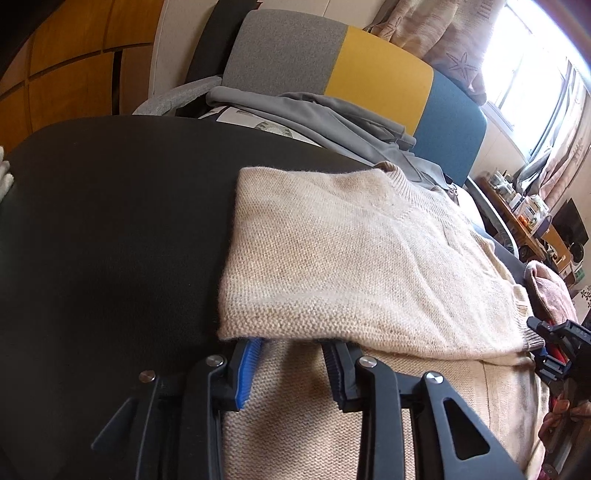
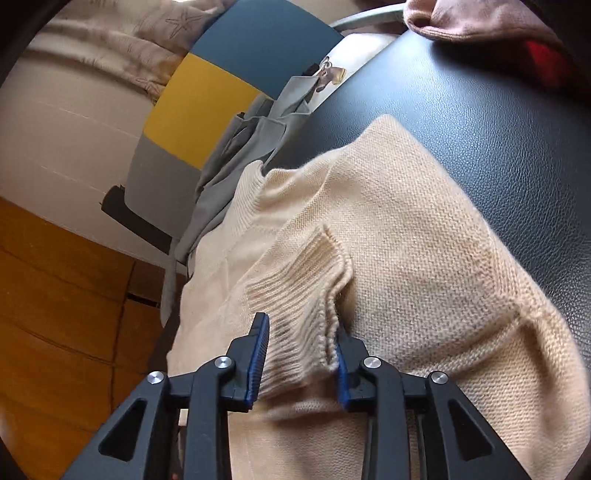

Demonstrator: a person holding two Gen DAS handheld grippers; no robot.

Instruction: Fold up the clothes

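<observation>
Now both grippers (image 1: 291,354) (image 2: 301,354) low, fingers (image 2: 258,358) apart over sweater (image 2: 406,240).

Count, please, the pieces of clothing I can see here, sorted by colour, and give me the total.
Cream: 1, the knit sweater on the black leather surface.
Grey: 1, the garment heaped by the chair back; it may be more than one piece.
Pink: 1, the fabric item at the surface's edge.
Total: 3.
</observation>
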